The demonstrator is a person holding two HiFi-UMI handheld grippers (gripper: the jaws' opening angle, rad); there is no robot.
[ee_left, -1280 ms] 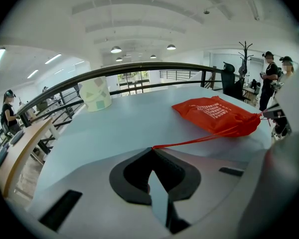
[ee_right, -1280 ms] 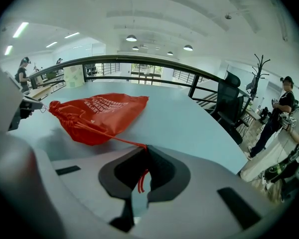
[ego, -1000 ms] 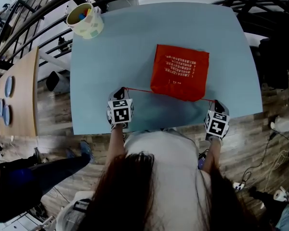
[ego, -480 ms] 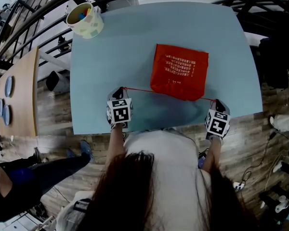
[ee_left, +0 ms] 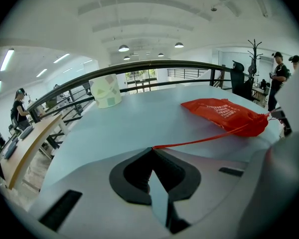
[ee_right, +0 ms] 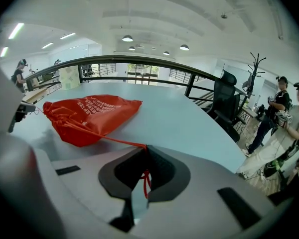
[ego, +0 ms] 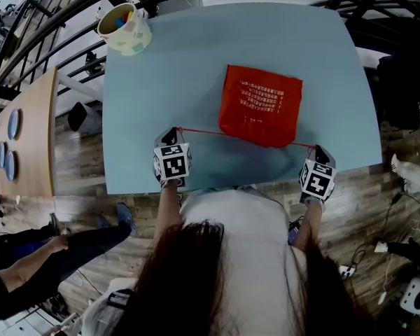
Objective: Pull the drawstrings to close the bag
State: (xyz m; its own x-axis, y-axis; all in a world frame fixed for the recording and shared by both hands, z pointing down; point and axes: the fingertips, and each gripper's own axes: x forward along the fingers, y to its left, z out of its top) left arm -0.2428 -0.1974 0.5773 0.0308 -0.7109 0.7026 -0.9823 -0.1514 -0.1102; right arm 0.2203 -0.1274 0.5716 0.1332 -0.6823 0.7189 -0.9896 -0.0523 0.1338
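Note:
A red drawstring bag [ego: 260,111] with white print lies on the light blue table [ego: 196,68], its gathered mouth toward the near edge. A taut red cord [ego: 199,131] runs left from the mouth to my left gripper [ego: 175,132], which is shut on it. In the left gripper view the cord [ee_left: 204,140] stretches from the pinched jaw tips [ee_left: 152,148] to the bag [ee_left: 224,114]. Another red cord [ego: 302,145] leads right to my right gripper [ego: 316,148], also shut on it. The right gripper view shows that cord [ee_right: 120,142] entering the closed jaws [ee_right: 145,147], its loose end hanging behind them, with the bag [ee_right: 87,116] at left.
A pale patterned cup [ego: 124,29] holding small items stands at the table's far left corner. A wooden side table [ego: 24,138] with blue discs sits left of the table. Black railings [ego: 49,19] curve behind. An office chair [ee_right: 224,103] and people stand beyond the right edge.
Both grippers and the bag stay where they were. Only a person at the lower left of the head view has shifted.

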